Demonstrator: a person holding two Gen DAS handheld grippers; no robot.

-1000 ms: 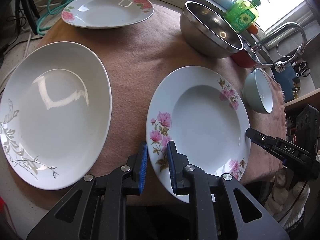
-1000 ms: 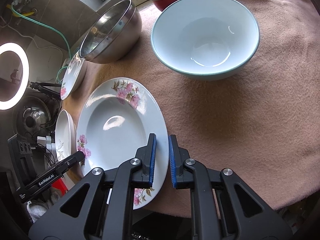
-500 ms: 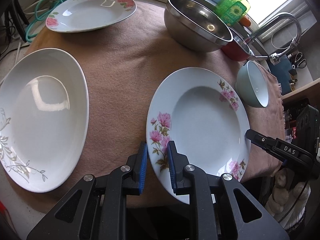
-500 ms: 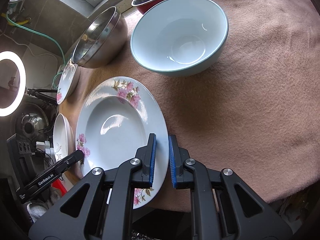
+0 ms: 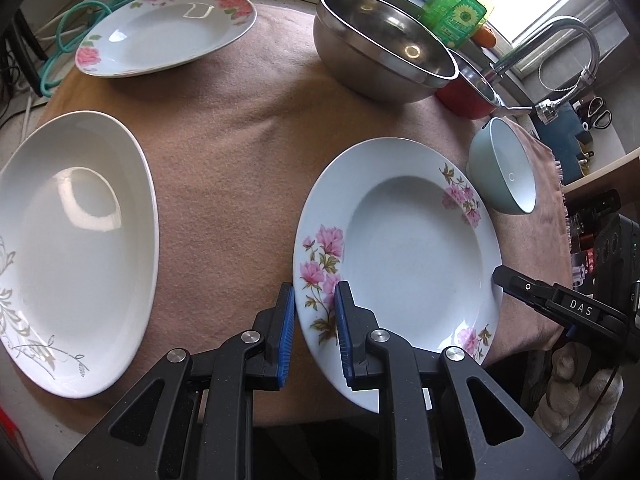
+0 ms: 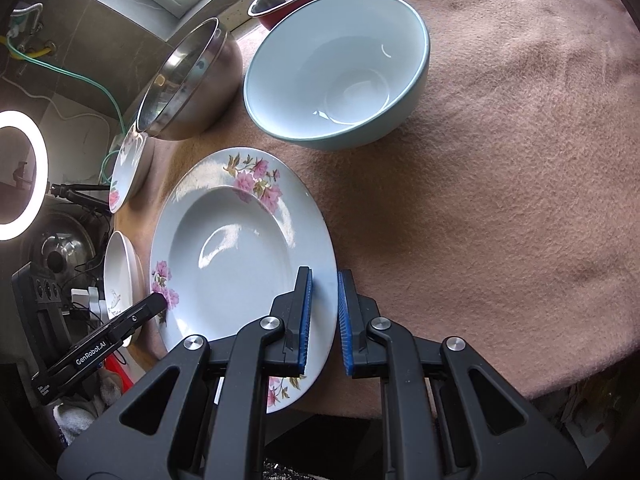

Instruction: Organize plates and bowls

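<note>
A white deep plate with pink flowers (image 5: 400, 248) (image 6: 240, 248) lies at the near edge of the brown cloth (image 5: 232, 160). My left gripper (image 5: 315, 336) is shut on its left rim, blue pads on either side of the edge. On the opposite rim my right gripper (image 6: 323, 320) is shut too. A plain white plate with a grey leaf pattern (image 5: 72, 248) lies to the left. A second flowered plate (image 5: 168, 32) sits at the far left. A pale blue-green bowl (image 6: 340, 68) stands just beyond the held plate.
A steel bowl (image 5: 384, 52) and a red-sided bowl (image 5: 468, 92) stand at the back by a green soap bottle (image 5: 460, 12) and a tap (image 5: 560, 32). A gloved hand (image 5: 576, 380) holds the right gripper. A ring light (image 6: 20, 172) glows off the table's left end.
Both grips on the flowered plate are unchanged. The white plate and steel bowl have slid left in the left wrist view; the blue-green bowl has drifted left in the right wrist view.
</note>
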